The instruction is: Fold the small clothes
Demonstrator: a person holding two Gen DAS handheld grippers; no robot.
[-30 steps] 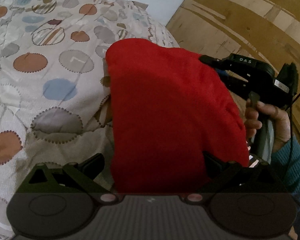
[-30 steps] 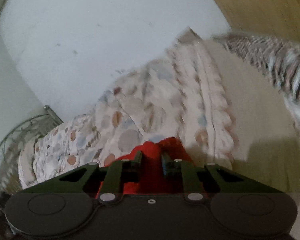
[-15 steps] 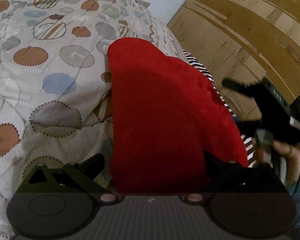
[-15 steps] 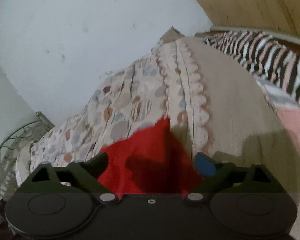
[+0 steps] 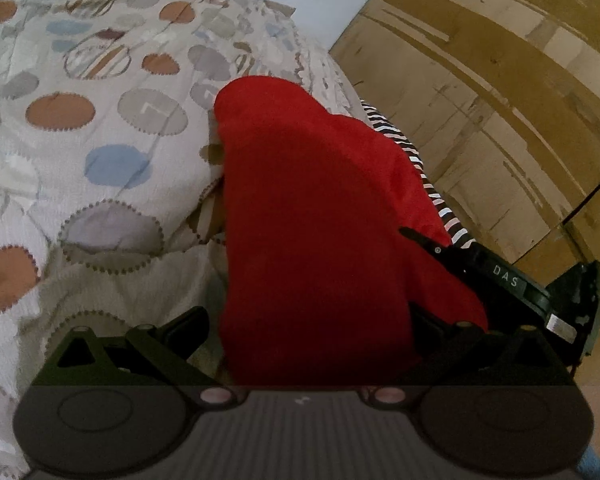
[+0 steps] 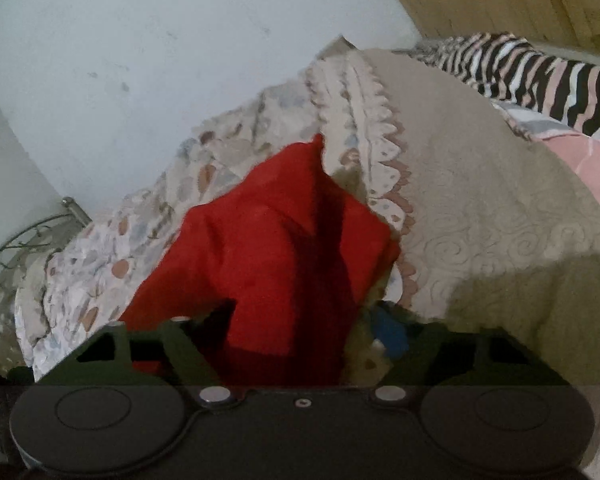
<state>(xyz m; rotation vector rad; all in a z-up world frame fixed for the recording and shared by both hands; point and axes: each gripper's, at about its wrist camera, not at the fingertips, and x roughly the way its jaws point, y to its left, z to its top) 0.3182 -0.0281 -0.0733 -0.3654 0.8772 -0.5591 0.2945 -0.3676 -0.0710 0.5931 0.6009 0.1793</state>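
A soft red cloth (image 5: 320, 220), matte and rounded like a hood, lies on the quilt (image 5: 100, 152) of stitched circles, its long axis running away from the left gripper (image 5: 304, 328). Both the left gripper and the right gripper (image 6: 300, 320) stand spread wide, the cloth between their fingers.

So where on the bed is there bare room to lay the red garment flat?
Free: the dotted quilt left of the red garment, and the beige bedspread right of it. Crowded: the striped cloth by the bed's edge, where the right tool sits.
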